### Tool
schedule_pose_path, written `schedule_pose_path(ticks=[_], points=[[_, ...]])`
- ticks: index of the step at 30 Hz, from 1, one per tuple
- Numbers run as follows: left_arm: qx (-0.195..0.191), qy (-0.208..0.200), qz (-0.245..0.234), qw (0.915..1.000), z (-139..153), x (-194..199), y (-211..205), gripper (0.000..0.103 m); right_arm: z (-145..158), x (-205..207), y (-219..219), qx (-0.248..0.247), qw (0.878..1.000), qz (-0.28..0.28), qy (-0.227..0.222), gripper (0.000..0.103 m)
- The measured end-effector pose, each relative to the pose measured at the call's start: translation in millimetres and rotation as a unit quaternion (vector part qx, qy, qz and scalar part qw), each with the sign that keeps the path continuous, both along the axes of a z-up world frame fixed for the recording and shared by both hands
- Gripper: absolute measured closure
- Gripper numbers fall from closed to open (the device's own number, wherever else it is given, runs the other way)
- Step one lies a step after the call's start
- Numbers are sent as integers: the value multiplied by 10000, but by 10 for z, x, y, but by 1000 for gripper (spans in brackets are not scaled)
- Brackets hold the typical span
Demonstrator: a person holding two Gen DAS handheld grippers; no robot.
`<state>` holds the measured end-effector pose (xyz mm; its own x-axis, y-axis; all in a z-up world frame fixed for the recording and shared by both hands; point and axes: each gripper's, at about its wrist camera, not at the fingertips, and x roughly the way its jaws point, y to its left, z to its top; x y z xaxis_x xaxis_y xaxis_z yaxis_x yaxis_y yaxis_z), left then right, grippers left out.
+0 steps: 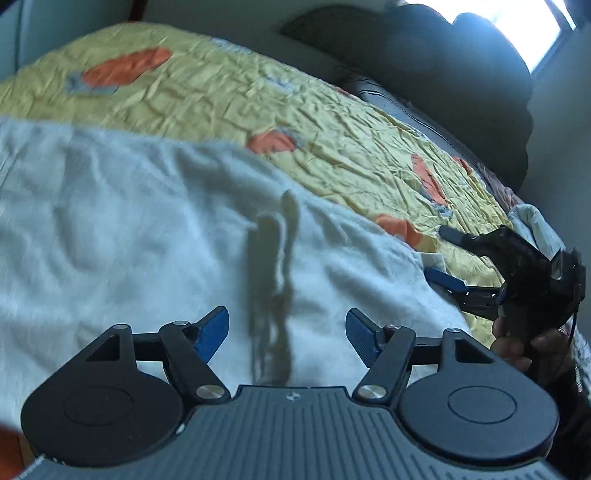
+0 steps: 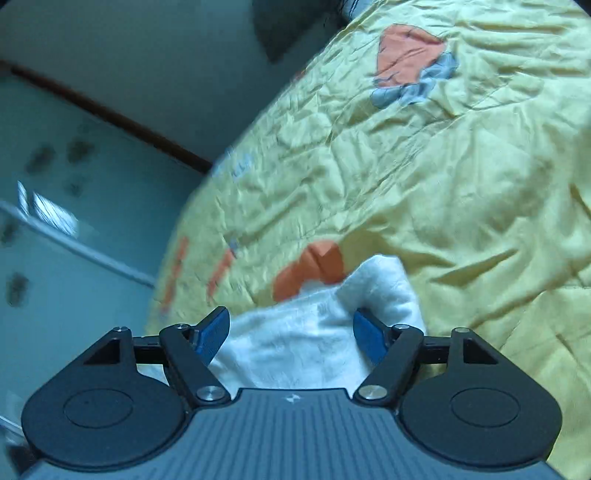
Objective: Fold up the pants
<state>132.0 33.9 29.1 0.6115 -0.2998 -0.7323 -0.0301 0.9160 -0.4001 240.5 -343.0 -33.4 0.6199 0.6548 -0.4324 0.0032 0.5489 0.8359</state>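
White pants [image 1: 129, 229] lie spread over a yellow bedspread [image 1: 229, 96], with a pale drawstring [image 1: 284, 229] trailing down the middle. My left gripper [image 1: 286, 332] hovers open over the cloth, nothing between its blue pads [image 1: 214, 328]. At the right edge of the pants, a hand holds my right gripper [image 1: 448, 256], which is open. In the right wrist view a bunched corner of the pants [image 2: 314, 332] sits between the spread fingers of the right gripper [image 2: 291, 336]. The pads [image 2: 369, 338] stand apart and do not pinch it.
Dark cushions [image 1: 424, 55] line the far side of the bed under a bright window [image 1: 517, 22]. A crumpled pale cloth [image 1: 532, 221] lies at the right edge. In the right wrist view the bedspread [image 2: 443, 166] ends at the left, beside a greenish wall [image 2: 92, 221].
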Motion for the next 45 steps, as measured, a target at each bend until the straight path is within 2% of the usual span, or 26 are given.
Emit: schedule_pose_path(ticks=[3, 5, 7, 9, 11, 12, 13, 14, 15, 18, 20, 23, 25, 27, 29, 30, 32, 34, 37, 38, 39, 42, 44, 45], points=[[-486, 217, -6, 9986, -75, -6, 102, 31, 167, -147, 25, -142, 9998, -140, -78, 27], [-849, 467, -33, 9953, -178, 24, 120, 30, 285, -270, 81, -23, 9994, 106, -334, 27], [-1003, 458, -81, 9939, -213, 32, 121, 26, 309, -364, 129, 169, 9982, 373, -434, 26], [-1250, 538, -104, 9906, -233, 55, 123, 17, 222, -381, 170, 33, 9982, 532, -285, 26], [-1492, 650, -41, 9867, -249, 104, 146, 16, 15, -339, 176, -137, 9989, 442, 18, 28], [-1577, 663, -24, 9853, -255, 125, 140, 22, -28, -378, 128, 47, 9994, 306, -174, 28], [-1578, 641, -27, 9854, -263, 138, 133, 32, -41, -382, 110, 114, 9994, 284, -160, 28], [-1382, 626, -95, 9884, -260, 150, 112, 66, -30, -386, 107, 106, 9996, 252, -118, 28], [-1115, 575, -276, 9917, -253, 155, 75, 78, -14, -386, 112, 70, 9996, 255, -88, 28], [-511, 213, -681, 9961, -157, 112, -19, 78, 4, -384, 113, 8, 9995, 299, -74, 28], [70, -8, -848, 9964, -56, 81, -92, 78, 23, -386, 100, 0, 9996, 277, -10, 28], [367, -148, -1056, 9936, 107, 24, -60, 81, 174, -493, 132, -379, 9989, 280, -71, 28], [611, -84, -1090, 9921, 85, 17, -31, 98, 223, -582, 202, -909, 9944, 421, -327, 25], [801, 207, -992, 9916, -119, 63, -1, 99, 130, -606, 231, -1034, 9919, 488, -559, 25], [629, 156, -795, 9947, -167, 44, 76, 98, 120, -610, 199, -929, 9932, 424, -554, 25], [590, 144, -721, 9955, -134, 37, 82, 93, 161, -606, 199, -967, 9935, 401, -448, 25], [595, -123, -657, 9960, -4, -21, 74, 79, 302, -663, 236, -1204, 9912, 377, -411, 23], [770, -473, -731, 9932, 159, -74, 3, 79, 459, -812, 299, -1360, 9863, 582, -736, 23], [519, -967, -847, 9903, 329, -73, -119, 71, 572, -1072, 350, -1277, 9834, 861, -961, 23], [393, -1043, -941, 9893, 336, -28, -179, 65, 569, -1142, 372, -1268, 9827, 947, -958, 23], [324, -1066, -1006, 9887, 315, 20, -273, 63, 557, -1196, 396, -1325, 9819, 996, -920, 23], [335, -909, -1120, 9890, 109, 281, -501, 63, 458, -1315, 485, -1673, 9770, 1069, -780, 24], [381, -589, -1042, 9921, -110, 477, -560, 63, 355, -1374, 513, -1739, 9764, 1125, -606, 24], [282, -423, -997, 9937, -225, 542, -545, 63, 285, -1391, 519, -1789, 9759, 1121, -558, 24]])
